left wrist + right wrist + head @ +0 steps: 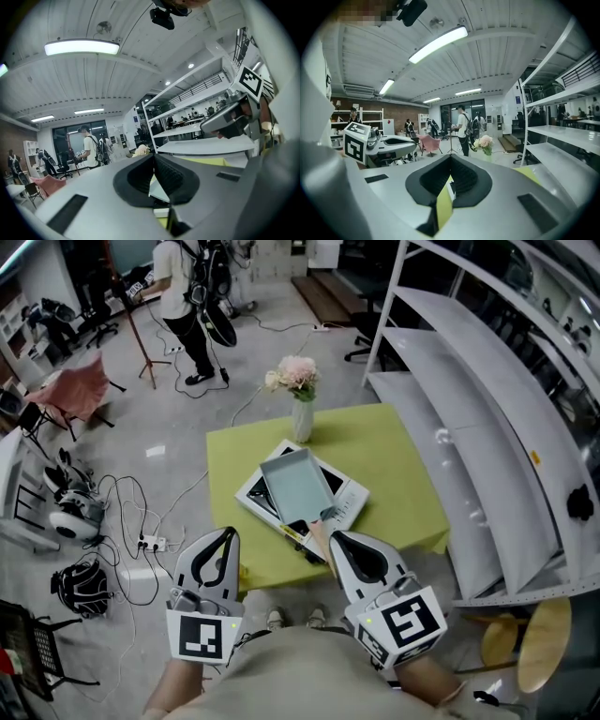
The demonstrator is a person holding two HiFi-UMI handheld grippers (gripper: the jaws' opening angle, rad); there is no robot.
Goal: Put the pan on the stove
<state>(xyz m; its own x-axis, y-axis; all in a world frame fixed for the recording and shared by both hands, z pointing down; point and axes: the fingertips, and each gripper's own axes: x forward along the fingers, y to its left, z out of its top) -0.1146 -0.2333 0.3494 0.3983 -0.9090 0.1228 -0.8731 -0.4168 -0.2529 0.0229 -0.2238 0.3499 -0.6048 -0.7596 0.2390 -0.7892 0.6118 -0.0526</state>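
A rectangular grey-blue pan [298,486] lies askew on the white stove [349,495], which sits on the green table [394,456]. My right gripper [330,534] is shut just short of the pan's near corner, over the table's front edge, and I see nothing between its jaws. In the right gripper view its jaws [450,157] meet, with a strip of green table showing below them. To the left of the table's front corner my left gripper [231,532] is held over the floor. It is also shut and holds nothing, and the left gripper view shows the tips [153,157] touching.
A vase of pink flowers [300,395] stands at the table's far edge. White shelving [469,409] runs along the right, close to the table. Cables and a power strip [150,542] lie on the floor at left. A person [183,306] stands far back. A wooden stool [525,643] is at lower right.
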